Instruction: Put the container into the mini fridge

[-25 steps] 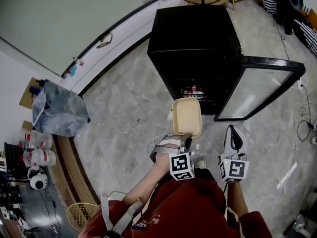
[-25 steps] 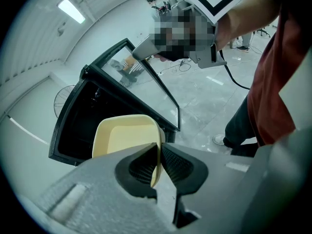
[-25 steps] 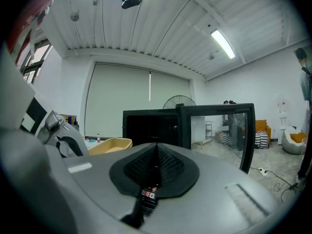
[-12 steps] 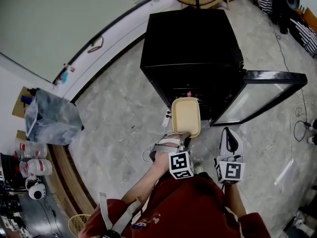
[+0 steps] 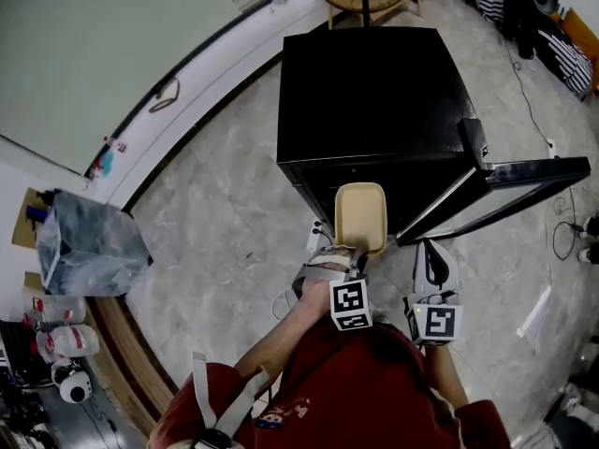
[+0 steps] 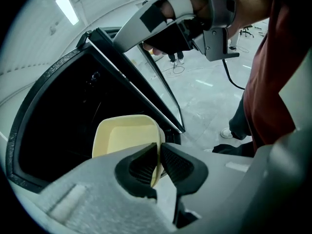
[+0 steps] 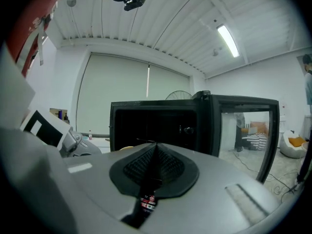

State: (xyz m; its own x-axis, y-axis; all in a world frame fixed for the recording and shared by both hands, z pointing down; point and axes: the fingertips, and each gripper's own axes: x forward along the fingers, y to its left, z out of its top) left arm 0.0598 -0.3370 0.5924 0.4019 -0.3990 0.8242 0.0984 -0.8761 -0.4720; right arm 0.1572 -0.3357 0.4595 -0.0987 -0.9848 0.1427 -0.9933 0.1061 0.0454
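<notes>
Two hand-held grippers are in the person's hands. The left hand-held gripper is clamped on the near rim of the container, which is shallow and pale yellow. In the left gripper view its black pads press on the thin rim from both sides. The container is in the air above the floor, directly at the open front of the black fridge. Whether its far end is already inside, I cannot tell. The glass door stands open to the right. The right hand-held gripper is just beside the left one, with its jaws together and nothing between them. It points at the fridge opening.
</notes>
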